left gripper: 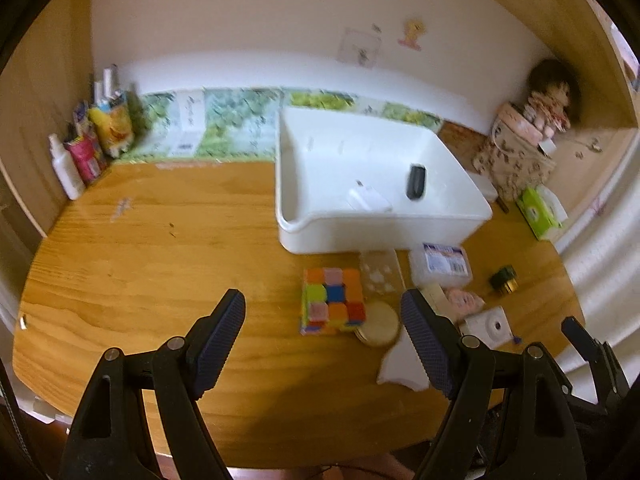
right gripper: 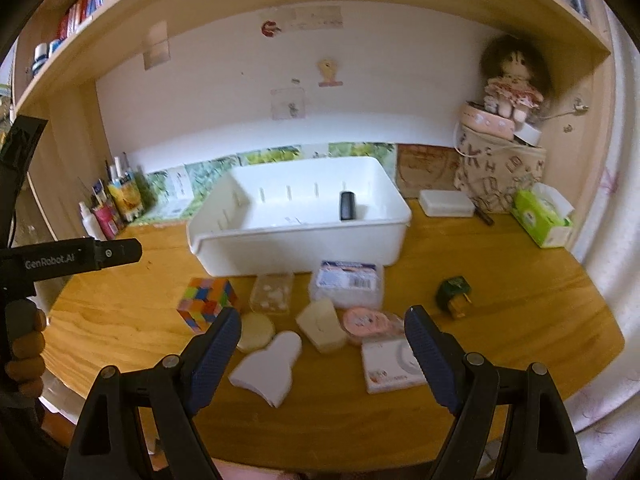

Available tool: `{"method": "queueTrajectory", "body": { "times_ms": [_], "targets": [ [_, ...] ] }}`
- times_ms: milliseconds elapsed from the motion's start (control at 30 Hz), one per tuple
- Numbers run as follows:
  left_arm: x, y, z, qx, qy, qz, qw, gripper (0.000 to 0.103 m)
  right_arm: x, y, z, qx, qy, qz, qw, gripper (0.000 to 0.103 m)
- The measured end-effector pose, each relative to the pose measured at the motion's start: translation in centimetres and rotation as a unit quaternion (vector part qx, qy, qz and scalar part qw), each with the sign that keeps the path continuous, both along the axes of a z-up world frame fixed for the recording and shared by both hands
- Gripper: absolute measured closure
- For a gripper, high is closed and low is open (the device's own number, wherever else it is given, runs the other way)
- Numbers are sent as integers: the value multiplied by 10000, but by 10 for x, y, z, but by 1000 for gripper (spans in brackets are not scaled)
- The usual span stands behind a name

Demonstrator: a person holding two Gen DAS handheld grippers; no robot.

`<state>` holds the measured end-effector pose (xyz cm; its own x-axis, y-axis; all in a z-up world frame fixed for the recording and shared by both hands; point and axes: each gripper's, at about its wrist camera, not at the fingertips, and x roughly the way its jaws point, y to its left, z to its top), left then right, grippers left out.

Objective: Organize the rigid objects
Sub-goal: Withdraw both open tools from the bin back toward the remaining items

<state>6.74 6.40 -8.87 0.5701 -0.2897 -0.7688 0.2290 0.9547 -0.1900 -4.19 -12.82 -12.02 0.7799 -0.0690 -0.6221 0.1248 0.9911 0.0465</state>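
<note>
Wooden desk point(right gripper: 520, 300) with white plastic bin point(right gripper: 296, 248) at centre rear; inside the bin, a small black oblong object point(right gripper: 347, 205) and, in the left wrist view, a white charger-like block point(left gripper: 368, 199). In front of the bin, still on the desk: colour cube point(right gripper: 208, 303), clear lidded box point(right gripper: 272, 293), labelled plastic tub point(right gripper: 347, 282), round cream disc point(right gripper: 256, 331), white bottle-shaped cutout point(right gripper: 269, 368), cream block point(right gripper: 322, 328), pink round case point(right gripper: 366, 323), white square card point(right gripper: 394, 366), and a green-and-gold item point(right gripper: 454, 295) set apart to the right.

Left gripper point(left gripper: 324, 344): fingers wide apart, empty, raised above the near desk edge, colour cube and disc lying between and beyond the pads. Right gripper point(right gripper: 322, 360): fingers likewise spread, empty, above the cutout and cream block, touching nothing.

Step in hand, by judgement: selection of the next loose piece, sorting well short of complete with two items binned and about nine outside. Next move likely calls for descent over one item, probably the cream block or the cube, closure across its flat sides, then a lift clear of the bin's front wall. Flat pieces such as the cutout and card probably harder to pinch from above.
</note>
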Motion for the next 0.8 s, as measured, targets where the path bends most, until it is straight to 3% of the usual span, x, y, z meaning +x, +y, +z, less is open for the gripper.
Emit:
{"method": "queueTrajectory", "body": {
  "times_ms": [333,733,800],
  "targets": [
    [1,-39,-27,127,910,-415,9949,20,-2,-22,-29,-112,593,56,9982,19],
    [5,-94,-75,720,1953,-594,9763,20,21,-74,-72,110,1502,51,9886,19],
    [7,-101,-81,791,2092,-548,9731,20,26,-80,-78,104,1616,52,9868,12]
  ]
}}
